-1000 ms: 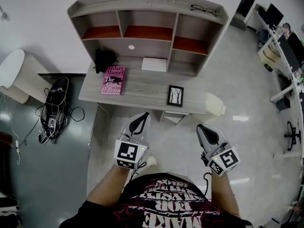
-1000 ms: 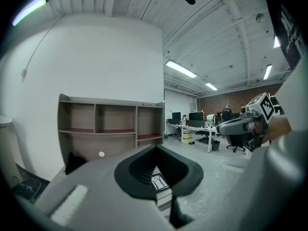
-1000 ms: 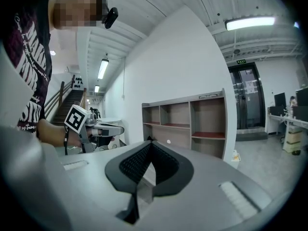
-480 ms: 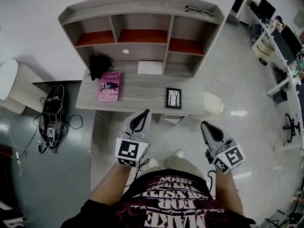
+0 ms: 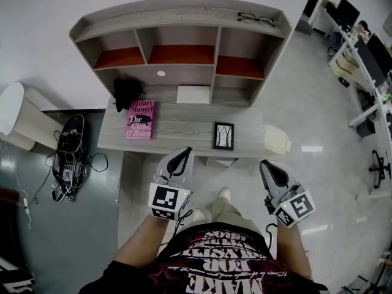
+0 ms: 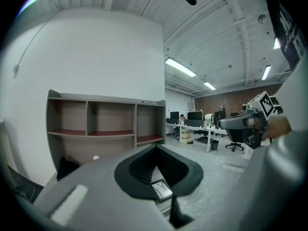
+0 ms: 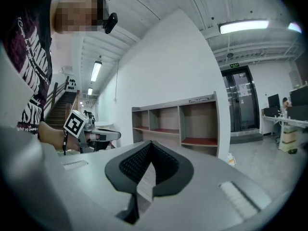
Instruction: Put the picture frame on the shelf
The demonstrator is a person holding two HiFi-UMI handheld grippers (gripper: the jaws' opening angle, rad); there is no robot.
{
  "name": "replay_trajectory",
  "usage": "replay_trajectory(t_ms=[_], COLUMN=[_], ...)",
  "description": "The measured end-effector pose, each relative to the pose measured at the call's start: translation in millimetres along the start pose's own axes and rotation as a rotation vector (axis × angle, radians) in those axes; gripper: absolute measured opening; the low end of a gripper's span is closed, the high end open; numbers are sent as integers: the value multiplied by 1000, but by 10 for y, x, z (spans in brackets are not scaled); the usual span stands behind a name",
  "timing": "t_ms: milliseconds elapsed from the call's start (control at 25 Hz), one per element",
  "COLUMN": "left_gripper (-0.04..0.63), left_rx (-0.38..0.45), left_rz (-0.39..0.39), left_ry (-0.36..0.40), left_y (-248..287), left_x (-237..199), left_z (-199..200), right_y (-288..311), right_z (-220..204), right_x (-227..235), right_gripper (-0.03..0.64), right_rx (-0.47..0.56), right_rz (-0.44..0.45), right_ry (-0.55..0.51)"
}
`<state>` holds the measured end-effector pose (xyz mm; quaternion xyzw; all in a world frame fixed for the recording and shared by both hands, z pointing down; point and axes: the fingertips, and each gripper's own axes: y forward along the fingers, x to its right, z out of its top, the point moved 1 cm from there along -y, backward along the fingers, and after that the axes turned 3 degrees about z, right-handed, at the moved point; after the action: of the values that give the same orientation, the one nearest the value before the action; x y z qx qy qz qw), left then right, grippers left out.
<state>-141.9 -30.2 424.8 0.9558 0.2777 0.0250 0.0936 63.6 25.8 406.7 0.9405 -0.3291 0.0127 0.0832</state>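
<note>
The black-edged picture frame [image 5: 223, 135] lies flat on the grey desk [image 5: 184, 129], near its front edge and right of the middle. Behind it rises the wooden shelf [image 5: 182, 65] with red-floored compartments. My left gripper [image 5: 179, 157] hovers in front of the desk edge, just left of the frame, with its jaws together and nothing in them. My right gripper [image 5: 271, 171] hangs further right, off the desk over the floor, also shut and holding nothing. In the left gripper view the picture frame [image 6: 161, 190] peeks through the slit below the closed gripper tips [image 6: 156, 149].
A pink book [image 5: 140, 119] lies on the desk's left, a black object [image 5: 127, 90] behind it, a white box [image 5: 193, 94] under the shelf. Glasses [image 5: 253, 19] rest on the shelf top. A cream bag [image 5: 277, 139] sits right of the desk; shoes and cables [image 5: 67, 149] lie to its left.
The desk and shelf have drawn slightly nearer in the head view as the person steps forward. Both grippers stay shut and in about the same place.
</note>
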Motion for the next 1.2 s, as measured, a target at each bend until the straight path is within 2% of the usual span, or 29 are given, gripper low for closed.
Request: replay_trajectory(t_ms=[760,1200], left_gripper=[0,0], left_rx=[-33,-45], left_rz=[17,92], left_ry=[-1,12], left_y=[935,1360], left_x=[41,30], left_z=[129,256], right_y=[309,470], right_z=[13,104], right_x=[929,1523], right_gripper=[23,23], right_rx=[1,25], right_rz=[27,73], right_ry=[39,55])
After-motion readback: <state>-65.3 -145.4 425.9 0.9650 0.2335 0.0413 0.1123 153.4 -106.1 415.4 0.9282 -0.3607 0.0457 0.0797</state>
